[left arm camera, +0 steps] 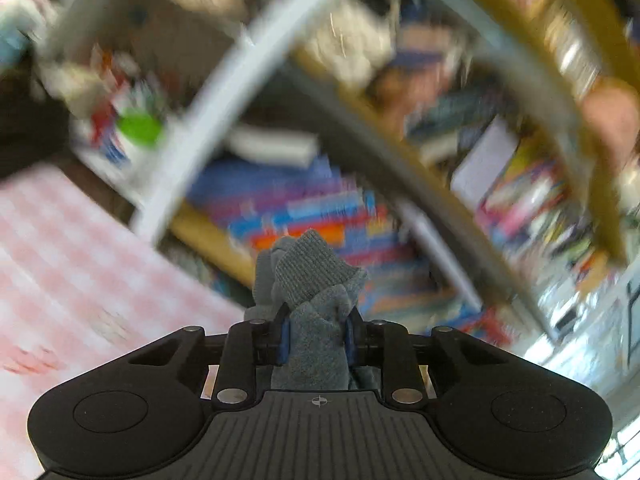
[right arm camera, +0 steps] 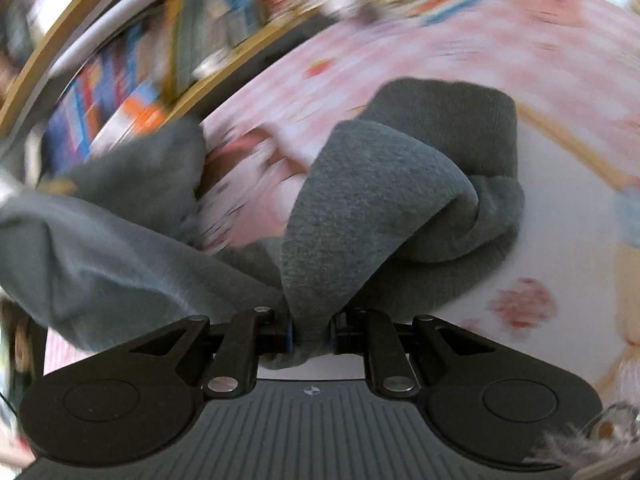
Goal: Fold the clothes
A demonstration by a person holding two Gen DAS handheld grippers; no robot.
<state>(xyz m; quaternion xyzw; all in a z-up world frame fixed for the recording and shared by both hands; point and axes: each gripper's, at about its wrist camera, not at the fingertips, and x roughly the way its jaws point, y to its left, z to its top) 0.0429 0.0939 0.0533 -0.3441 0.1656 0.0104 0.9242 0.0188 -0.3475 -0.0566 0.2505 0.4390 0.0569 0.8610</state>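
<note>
A grey knit garment [right arm camera: 360, 200] hangs bunched in front of the right wrist view, above a pink checked cloth [right arm camera: 460, 60]. My right gripper [right arm camera: 312, 332] is shut on a fold of it; a ribbed cuff [right arm camera: 460, 120] curls at the upper right. My left gripper [left arm camera: 316, 332] is shut on another bunched part of the same grey garment [left arm camera: 312, 280], lifted in the air and tilted towards the shelves. Both views are motion-blurred.
Bookshelves with colourful books [left arm camera: 320, 208] and a white frame [left arm camera: 224, 92] stand behind the table. The pink checked tablecloth [left arm camera: 72, 248] lies at the lower left of the left wrist view. The shelves also show in the right wrist view [right arm camera: 120, 60].
</note>
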